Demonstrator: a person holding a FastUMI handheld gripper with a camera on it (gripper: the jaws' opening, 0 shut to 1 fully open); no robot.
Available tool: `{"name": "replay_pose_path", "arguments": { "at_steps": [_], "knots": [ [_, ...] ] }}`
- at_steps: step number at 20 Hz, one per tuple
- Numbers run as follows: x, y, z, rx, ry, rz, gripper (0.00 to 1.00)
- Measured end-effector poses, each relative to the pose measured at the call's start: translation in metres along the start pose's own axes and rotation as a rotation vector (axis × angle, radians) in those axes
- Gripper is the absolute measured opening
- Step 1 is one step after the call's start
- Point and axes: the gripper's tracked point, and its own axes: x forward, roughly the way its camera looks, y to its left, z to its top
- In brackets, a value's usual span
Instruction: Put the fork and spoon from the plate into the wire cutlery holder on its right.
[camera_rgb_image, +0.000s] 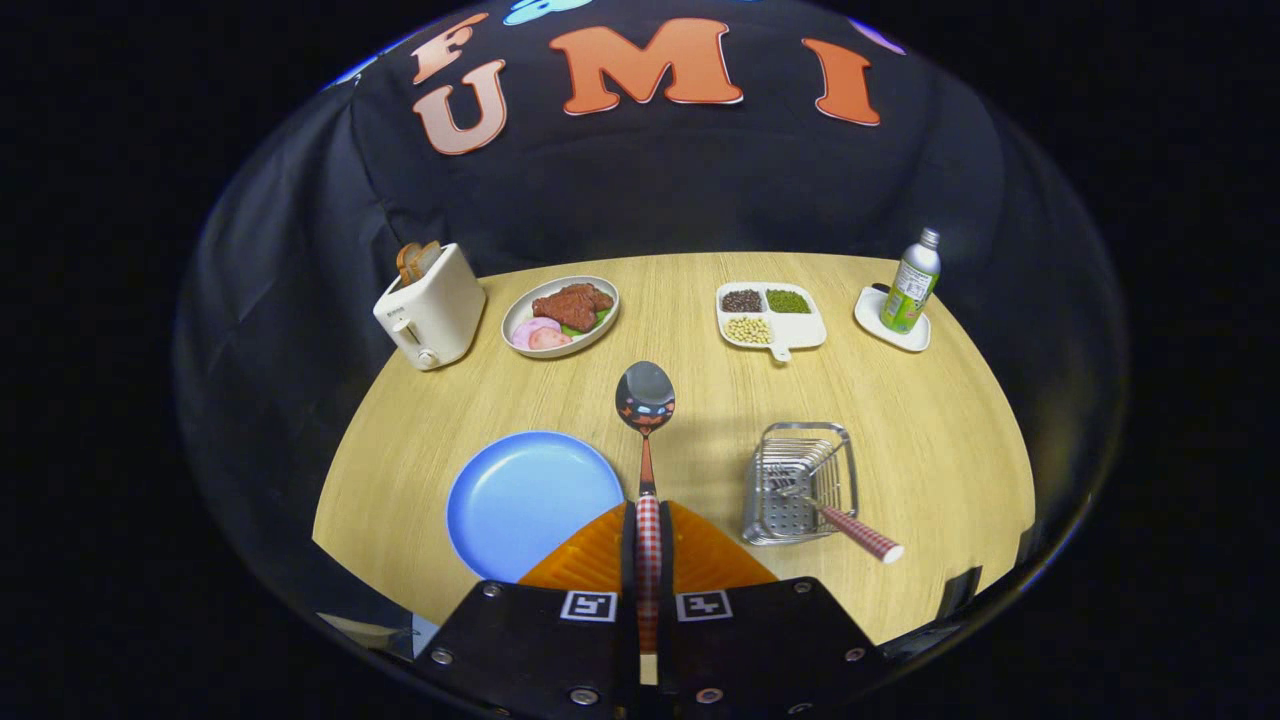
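Note:
My gripper is shut on the red-checked handle of the spoon, whose shiny bowl points forward above the table, beyond the fingers. The blue plate lies bare to the left of the fingers. Right of them stands the wire cutlery holder. The fork leans inside it, tines down, with its red-checked handle sticking out toward the near right.
On the round wooden table, far side: a white toaster with bread at the left, a plate of meat, a divided dish of beans, and a green bottle on a white saucer at the right.

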Motion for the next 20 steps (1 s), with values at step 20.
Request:
{"name": "replay_pose_path", "arguments": {
  "at_steps": [20],
  "knots": [
    [-0.019, -0.111, -0.013, -0.252, 0.479, -0.019, 0.07]
  ]
}}
